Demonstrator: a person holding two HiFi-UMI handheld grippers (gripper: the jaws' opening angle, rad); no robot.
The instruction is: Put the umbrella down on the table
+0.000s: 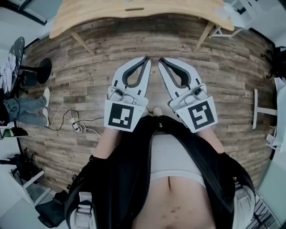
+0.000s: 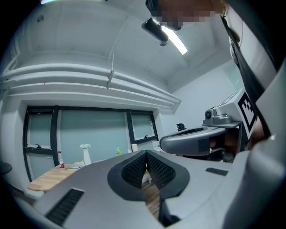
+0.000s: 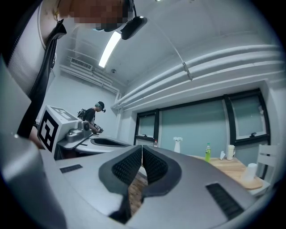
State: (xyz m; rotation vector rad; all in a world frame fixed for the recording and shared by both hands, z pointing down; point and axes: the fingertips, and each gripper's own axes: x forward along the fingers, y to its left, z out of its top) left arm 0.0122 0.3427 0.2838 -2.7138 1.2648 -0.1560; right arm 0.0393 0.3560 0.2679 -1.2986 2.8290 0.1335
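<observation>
I log my left gripper [image 1: 146, 59]: jaws clenched together, nothing between them. Right gripper [image 1: 161, 60]: likewise clenched, empty. Both point level above the plank floor [image 1: 89, 80], with the table [image 1: 111, 13] ahead.

Right gripper [image 3: 141, 152] is seen with jaws pressed together, nothing between them. Left gripper [image 3: 107, 142] with its marker cube [image 3: 50, 125] is seen at left. Wooden table [image 3: 228, 167] at right is set with green bottle [image 3: 207, 152], white spray bottle [image 3: 177, 144], mug [image 3: 230, 152]. A person [image 3: 91, 117] is seen far behind.
</observation>
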